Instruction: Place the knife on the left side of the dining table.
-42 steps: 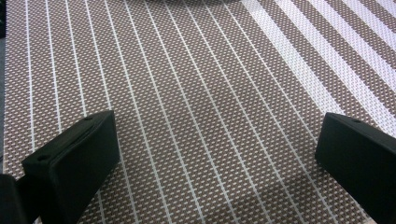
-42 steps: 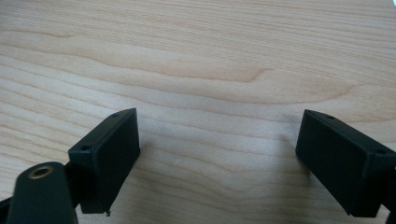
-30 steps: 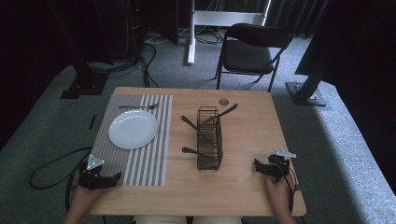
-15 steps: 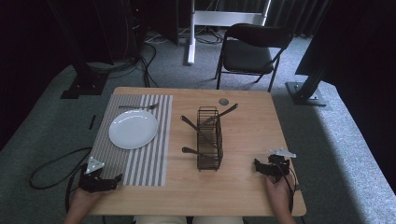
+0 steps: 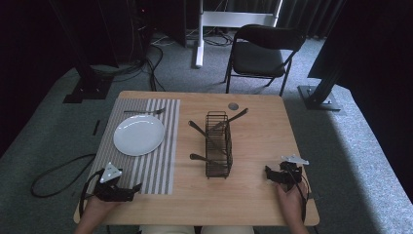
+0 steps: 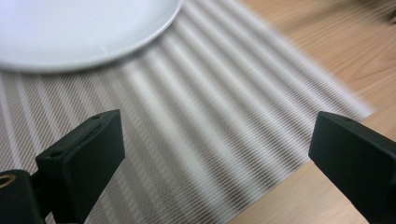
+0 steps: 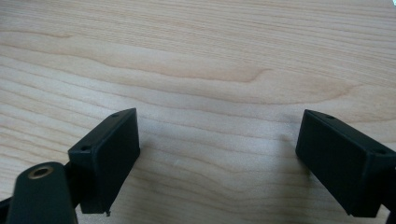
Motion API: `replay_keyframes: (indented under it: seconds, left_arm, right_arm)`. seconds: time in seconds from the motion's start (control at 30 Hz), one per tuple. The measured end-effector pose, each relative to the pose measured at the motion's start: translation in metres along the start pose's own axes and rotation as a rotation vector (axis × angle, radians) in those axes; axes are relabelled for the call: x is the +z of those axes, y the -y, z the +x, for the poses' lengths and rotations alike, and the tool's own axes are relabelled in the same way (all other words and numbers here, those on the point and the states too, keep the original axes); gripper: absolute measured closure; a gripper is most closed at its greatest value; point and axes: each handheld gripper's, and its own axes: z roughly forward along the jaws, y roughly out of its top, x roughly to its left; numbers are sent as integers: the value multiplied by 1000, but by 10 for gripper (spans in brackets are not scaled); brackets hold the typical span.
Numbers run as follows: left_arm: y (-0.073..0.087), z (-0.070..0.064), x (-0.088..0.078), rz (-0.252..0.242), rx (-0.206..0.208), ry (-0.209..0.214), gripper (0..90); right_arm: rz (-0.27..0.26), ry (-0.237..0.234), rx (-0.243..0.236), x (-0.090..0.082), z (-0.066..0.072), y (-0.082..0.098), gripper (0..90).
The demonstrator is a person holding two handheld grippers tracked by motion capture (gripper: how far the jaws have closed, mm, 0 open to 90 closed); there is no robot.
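Note:
My left gripper (image 5: 135, 188) rests open at the table's near left corner, at the front edge of a striped placemat (image 5: 156, 165). In the left gripper view its jaws (image 6: 215, 149) stand wide apart over the placemat (image 6: 210, 102), with the white plate (image 6: 70, 28) just ahead. The plate (image 5: 139, 135) sits on the mat and a fork (image 5: 143, 111) lies behind it. A black wire basket (image 5: 217, 145) holds utensils whose handles (image 5: 197, 127) stick out. My right gripper (image 5: 269, 173) is open near the front right, over bare wood (image 7: 219, 60), with nothing between its jaws (image 7: 219, 158).
A small grey round object (image 5: 233, 106) lies near the table's far edge. A black folding chair (image 5: 263, 53) stands beyond the table. A cable (image 5: 53, 175) loops on the floor at the left. Bare wood lies between basket and right gripper.
My left gripper has shifted a little to the right along the placemat's front edge; its view is motion-blurred. The right gripper has stayed put.

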Motion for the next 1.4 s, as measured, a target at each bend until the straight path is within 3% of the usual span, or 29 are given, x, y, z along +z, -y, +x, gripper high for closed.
replay_keyframes:
  seconds: [0.3,0.7,0.93,1.13,1.4]
  left_arm:
    - [-35,-33,-2,-54,71,118,37]
    - [-75,-73,-5,-129,155,208,45]
    - [-96,-93,-3,-158,195,219,44]
    - [-108,-107,0,-178,221,252,44]
    - [-123,-117,3,-206,210,259,55]
  right_arm:
    - [0,0,0,0,0,0,126]
    - [0,0,0,0,0,0,126]
    - [0,0,0,0,0,0,125]
    - [0,0,1,0,0,0,124]
    - [1,0,-1,0,0,0,124]
